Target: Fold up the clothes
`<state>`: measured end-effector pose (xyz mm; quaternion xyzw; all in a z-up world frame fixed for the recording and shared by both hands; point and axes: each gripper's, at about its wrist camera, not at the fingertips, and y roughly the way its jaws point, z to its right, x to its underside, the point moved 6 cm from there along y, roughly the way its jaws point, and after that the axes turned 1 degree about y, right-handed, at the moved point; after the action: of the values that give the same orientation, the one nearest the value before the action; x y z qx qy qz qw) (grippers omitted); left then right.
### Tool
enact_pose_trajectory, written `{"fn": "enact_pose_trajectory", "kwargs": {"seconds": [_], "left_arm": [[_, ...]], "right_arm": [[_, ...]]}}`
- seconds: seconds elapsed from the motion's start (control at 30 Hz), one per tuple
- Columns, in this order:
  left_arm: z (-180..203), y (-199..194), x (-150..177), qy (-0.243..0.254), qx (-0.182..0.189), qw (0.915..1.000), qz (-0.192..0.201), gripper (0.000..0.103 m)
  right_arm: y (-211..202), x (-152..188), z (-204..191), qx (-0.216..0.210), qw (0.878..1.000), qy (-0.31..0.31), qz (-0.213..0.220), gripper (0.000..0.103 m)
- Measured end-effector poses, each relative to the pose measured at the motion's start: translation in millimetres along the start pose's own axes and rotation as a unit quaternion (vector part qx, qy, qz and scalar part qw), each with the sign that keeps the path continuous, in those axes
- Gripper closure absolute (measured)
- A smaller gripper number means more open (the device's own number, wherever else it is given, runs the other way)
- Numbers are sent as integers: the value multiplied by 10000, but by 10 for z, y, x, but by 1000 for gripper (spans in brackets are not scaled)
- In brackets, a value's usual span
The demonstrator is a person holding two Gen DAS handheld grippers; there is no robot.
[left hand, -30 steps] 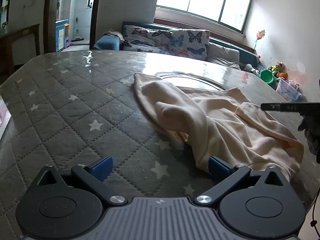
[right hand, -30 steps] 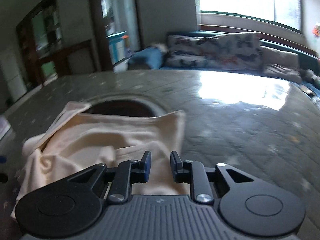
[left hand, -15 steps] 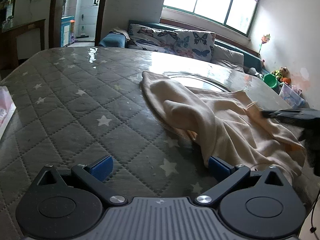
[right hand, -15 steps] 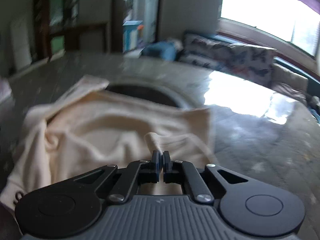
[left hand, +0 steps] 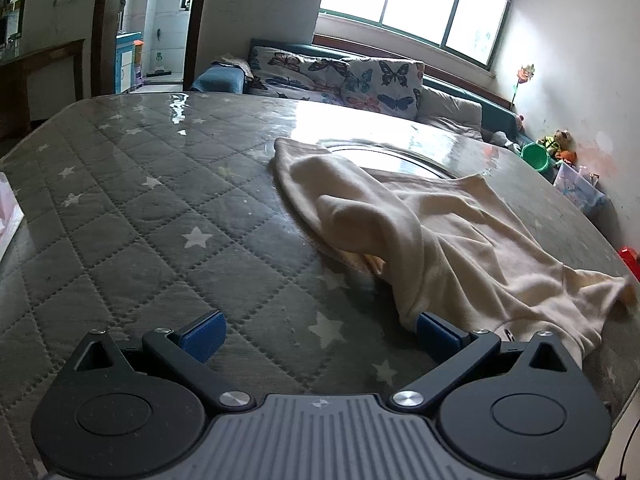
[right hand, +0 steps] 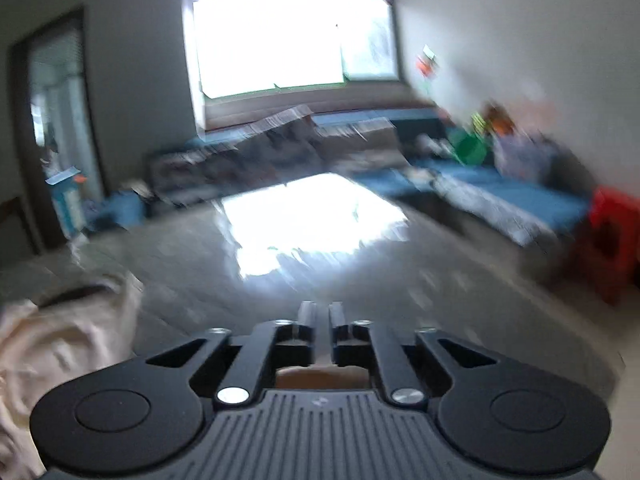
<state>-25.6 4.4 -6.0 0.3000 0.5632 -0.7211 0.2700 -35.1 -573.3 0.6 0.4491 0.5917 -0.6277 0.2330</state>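
Left wrist view: left gripper low over a grey quilted, star-printed worktop under a glossy clear cover; its blue fingers stand spread wide, released, nothing between them. Cream garment lies rumpled on the right half of the worktop, one edge reaching the far round inset, a raised fold near the middle, a bunched end just touching the right blue pad. A corner of the cloth trails toward the worktop's right edge.

Surroundings: sofa with butterfly-print cushions behind the worktop, window above it, green bucket and toys in the right corner, open doorway at left. A pale pink thing shows at the left edge, too cropped to tell what.

Right wrist view, heavily blurred: right gripper has its fingers close together with a narrow gap, having just been opening; nothing visible between them, released. It points over bare worktop toward the window glare. The garment sits at lower left, apart from the fingers. Red stool at right, beside the blue sofa.
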Motion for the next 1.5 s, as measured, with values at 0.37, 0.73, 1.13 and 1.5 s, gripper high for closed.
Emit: {"fn": "enact_pose_trajectory", "kwargs": {"seconds": [0.37,0.73,1.13,1.5], "left_arm": [[24,3,-6,32,-64,10000,-38,0],[41,3,-133,105,-84,9999,-51,0],[449,362,-1096,536,29,9977,403,7],[611,1510,-1573,721,-509,9961,-97,33]], "right_arm": [[319,43,71,-239,9983,-132,-511,69],[809,-19,-190,37,9946,-742,-721,79],[675,-288,-1494,-1342,9772,-1602,-375,67],[413,84,-2405,-2586,9364,-2261,-712,67]]}}
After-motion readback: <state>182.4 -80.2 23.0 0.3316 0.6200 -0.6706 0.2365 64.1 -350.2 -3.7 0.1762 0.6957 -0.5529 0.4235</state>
